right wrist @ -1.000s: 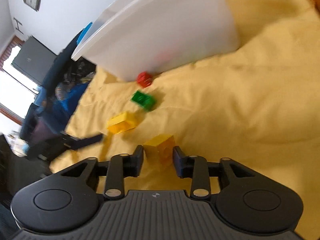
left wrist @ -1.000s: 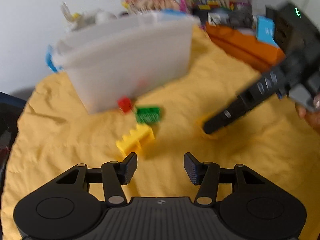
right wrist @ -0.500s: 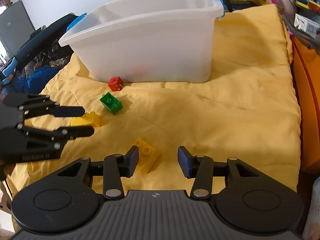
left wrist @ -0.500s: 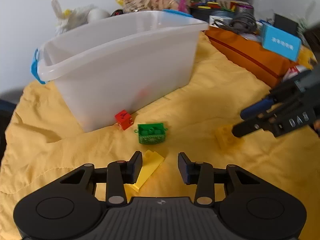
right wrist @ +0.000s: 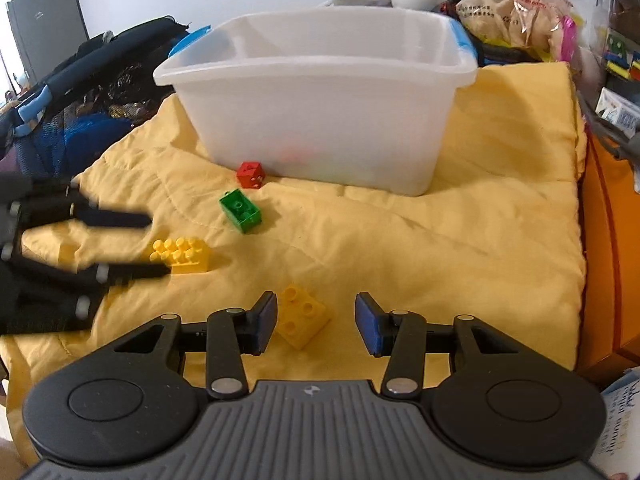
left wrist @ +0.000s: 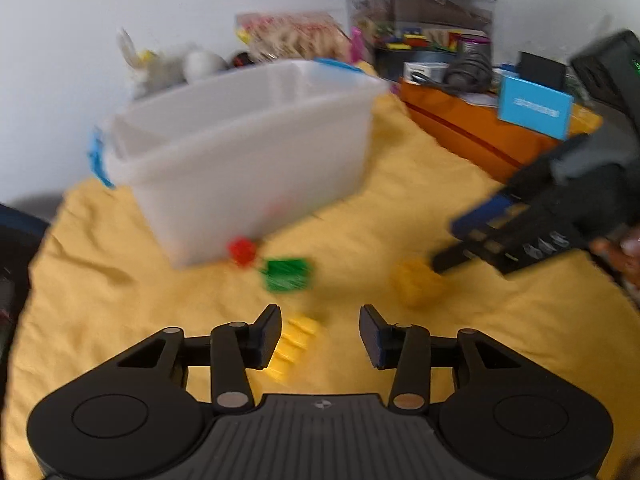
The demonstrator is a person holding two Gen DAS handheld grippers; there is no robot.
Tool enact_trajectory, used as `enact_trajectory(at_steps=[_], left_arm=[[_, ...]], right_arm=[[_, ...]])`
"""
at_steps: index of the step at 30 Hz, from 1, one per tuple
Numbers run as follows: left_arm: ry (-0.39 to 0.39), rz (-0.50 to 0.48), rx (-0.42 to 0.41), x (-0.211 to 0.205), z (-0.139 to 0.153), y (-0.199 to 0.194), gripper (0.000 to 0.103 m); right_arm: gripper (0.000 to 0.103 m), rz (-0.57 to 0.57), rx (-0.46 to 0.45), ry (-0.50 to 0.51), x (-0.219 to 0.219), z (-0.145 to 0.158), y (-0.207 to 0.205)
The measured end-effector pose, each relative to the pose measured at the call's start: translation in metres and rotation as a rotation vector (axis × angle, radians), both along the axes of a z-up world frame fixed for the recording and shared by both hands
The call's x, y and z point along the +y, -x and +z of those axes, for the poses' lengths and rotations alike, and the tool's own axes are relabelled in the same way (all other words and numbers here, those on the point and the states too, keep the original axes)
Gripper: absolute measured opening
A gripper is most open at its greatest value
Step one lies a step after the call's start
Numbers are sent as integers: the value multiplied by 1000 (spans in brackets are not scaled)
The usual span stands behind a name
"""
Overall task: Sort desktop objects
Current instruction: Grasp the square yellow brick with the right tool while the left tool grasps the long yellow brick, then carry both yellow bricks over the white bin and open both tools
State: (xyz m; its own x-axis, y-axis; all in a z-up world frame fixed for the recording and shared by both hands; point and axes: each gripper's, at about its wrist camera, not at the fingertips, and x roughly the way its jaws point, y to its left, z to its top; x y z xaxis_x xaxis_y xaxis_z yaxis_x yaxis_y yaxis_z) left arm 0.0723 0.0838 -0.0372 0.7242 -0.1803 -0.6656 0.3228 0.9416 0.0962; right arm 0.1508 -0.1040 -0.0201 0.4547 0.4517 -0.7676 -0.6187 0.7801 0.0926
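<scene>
From the left wrist, the left gripper hung spread and empty, the long yellow brick just inside its left finger; centring over it before closing would have served best. From the right wrist, the right gripper gaped empty too, the orange-yellow brick beside its left finger, the white bin well ahead; shifting left first seemed wise.

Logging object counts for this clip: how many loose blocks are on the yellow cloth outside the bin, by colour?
Red: 1, the red block near the white bin.
Green: 1, the green block.
Yellow: 2, the long yellow block and the square yellow block.
Total: 4.
</scene>
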Motion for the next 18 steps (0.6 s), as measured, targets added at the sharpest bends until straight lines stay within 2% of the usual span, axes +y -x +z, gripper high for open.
enact_trajectory(at_steps=[5,9,10,11,13,18], left_arm=[[-58,-21,67,14,-21,-26,48],[-51,-24,85,9,-29,-29,48],[-39,-17,102,8,-33,-30,47],[-19,-5,124,9,-36,-30,37],[27,11,140,9,-37,-27,27],[96,83,153,10,-32,-15,27]], right_arm=[[49,-17,24,40,17,-13,4],[49,-29,65,50,27,-27,3],[48,-25,55,56,29,-29,3],[47,-24,39,69,31,-31,4],[43,-22,20,82,32,-33,6],[39,-2,-24,87,26,-23,8]])
